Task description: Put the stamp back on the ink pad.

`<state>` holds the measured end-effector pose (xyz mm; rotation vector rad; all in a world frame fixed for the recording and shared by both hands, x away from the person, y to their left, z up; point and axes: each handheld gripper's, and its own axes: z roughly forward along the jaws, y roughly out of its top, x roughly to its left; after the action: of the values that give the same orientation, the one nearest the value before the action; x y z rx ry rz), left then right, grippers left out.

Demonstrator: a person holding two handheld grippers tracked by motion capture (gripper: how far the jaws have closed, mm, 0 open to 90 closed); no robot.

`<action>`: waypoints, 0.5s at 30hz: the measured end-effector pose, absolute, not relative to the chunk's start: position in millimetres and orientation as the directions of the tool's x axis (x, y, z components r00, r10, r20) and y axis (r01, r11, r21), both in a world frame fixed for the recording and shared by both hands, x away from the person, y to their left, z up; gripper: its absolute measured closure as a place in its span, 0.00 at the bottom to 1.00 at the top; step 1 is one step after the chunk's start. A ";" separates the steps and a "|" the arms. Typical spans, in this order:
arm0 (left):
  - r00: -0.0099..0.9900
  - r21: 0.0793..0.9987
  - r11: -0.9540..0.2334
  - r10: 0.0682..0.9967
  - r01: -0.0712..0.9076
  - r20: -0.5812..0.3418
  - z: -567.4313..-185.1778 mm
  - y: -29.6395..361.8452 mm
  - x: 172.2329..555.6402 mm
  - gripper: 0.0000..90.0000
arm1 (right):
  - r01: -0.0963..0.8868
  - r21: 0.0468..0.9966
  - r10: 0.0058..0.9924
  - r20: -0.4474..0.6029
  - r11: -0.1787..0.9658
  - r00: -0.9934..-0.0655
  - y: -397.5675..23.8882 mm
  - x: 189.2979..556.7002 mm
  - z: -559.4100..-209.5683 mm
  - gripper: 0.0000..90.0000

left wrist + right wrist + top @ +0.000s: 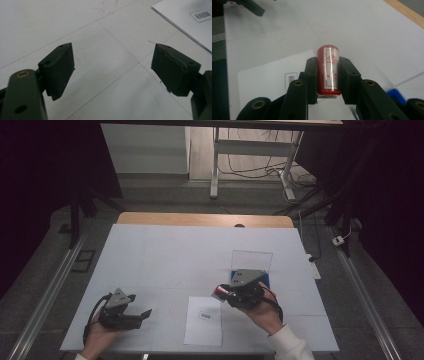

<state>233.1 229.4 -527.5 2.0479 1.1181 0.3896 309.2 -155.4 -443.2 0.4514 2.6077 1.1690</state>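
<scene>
Red stamp [328, 71] clamped between the jaws of the right gripper [328, 75], carried above the table [165, 250] just right of the sheet of paper [202, 330]. Left gripper [112, 70] resting at the left, jaws wide apart, nothing between them. Best kept upright and brought squarely over the printed box [205, 315], then pressed straight down without sliding. Blue tray [265, 280] lying just behind.

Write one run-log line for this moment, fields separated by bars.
right tongs: shut on red stamp | above paper sheet | left tongs: open, nothing between
</scene>
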 end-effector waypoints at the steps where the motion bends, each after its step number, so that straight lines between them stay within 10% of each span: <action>1: 0.571 0.740 -0.330 0.816 0.586 -0.089 -527.5 229.6 233.3 0.21 | 0.178 0.757 0.383 -0.103 0.629 -0.918 -157.9 310.5 -442.3 0.78; 15: 0.573 0.738 -0.335 0.815 0.586 -0.085 -528.5 229.2 233.9 0.21 | 0.248 0.740 0.507 -0.143 0.625 -0.850 -190.6 333.0 -441.4 0.78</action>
<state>233.9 229.2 -528.5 2.0529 1.1161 0.3892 333.0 -190.6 -441.4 0.6058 2.5112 1.0700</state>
